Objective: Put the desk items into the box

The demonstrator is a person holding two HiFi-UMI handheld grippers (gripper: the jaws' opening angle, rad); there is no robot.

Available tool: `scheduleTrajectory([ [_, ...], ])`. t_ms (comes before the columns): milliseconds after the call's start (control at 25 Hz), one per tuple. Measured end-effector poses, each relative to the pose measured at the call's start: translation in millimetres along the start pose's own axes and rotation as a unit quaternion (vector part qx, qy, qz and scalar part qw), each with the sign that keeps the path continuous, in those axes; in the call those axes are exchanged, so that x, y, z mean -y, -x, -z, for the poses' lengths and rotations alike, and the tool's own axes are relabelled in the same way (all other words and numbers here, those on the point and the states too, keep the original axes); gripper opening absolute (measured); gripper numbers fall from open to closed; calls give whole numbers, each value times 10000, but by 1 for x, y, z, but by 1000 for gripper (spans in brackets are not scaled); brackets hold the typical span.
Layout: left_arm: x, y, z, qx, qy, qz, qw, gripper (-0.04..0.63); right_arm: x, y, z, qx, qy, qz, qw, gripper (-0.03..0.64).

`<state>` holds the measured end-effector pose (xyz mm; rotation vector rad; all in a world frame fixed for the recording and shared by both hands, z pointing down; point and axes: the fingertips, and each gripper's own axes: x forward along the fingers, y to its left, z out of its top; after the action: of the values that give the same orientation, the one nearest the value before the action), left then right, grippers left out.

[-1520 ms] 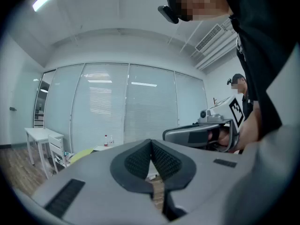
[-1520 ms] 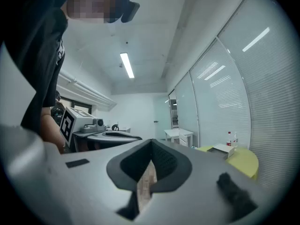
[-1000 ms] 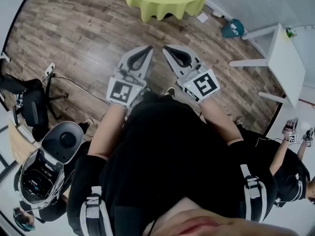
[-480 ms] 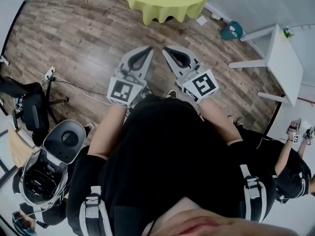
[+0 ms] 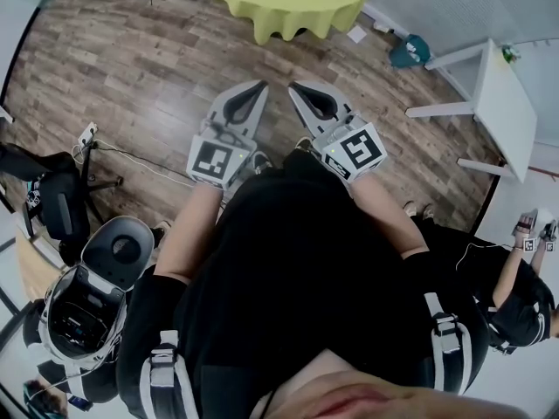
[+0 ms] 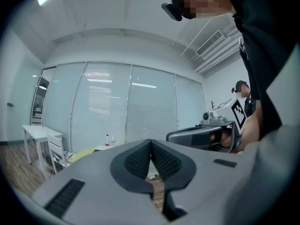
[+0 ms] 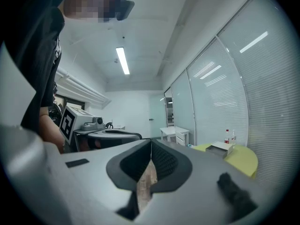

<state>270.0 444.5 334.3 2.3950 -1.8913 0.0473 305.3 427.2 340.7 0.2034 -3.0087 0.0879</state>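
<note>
In the head view both grippers are held side by side in front of the person's waist, above wooden floor, tips pointing at a yellow-green round table (image 5: pixel 293 3). The left gripper (image 5: pixel 261 85) is shut with nothing in it. The right gripper (image 5: pixel 294 86) is shut and empty too. In the left gripper view the left gripper (image 6: pixel 151 142) has its pads together, and the right gripper (image 6: pixel 201 136) hangs beside it. The right gripper view shows the right gripper (image 7: pixel 151 143) with pads together, and far off a flat box (image 7: pixel 220 147) and bottles (image 7: pixel 228 136) on the yellow table (image 7: pixel 241 159).
A white table (image 5: pixel 505 112) stands at the right, a black office chair (image 5: pixel 54 190) at the left. An open grey case (image 5: pixel 87 295) lies at the lower left. Another person (image 5: pixel 515 299) with grippers is at the right edge. A white desk (image 6: pixel 37 134) stands by the glass wall.
Both grippers stay shut and keep their pose at the waist. The floor and yellow table have slid slightly lower in view, and the person's shoes have shifted.
</note>
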Motion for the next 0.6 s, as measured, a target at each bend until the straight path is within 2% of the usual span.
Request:
scheduleTrajectory([
  [280, -22, -24, 2, -38, -36, -51, 10000, 12, 28, -19, 0, 27, 8, -63, 10000, 17],
  [600, -46, -74, -12, -22, -148, -201, 9997, 12, 77, -41, -8, 40, 68, -334, 9994, 17],
])
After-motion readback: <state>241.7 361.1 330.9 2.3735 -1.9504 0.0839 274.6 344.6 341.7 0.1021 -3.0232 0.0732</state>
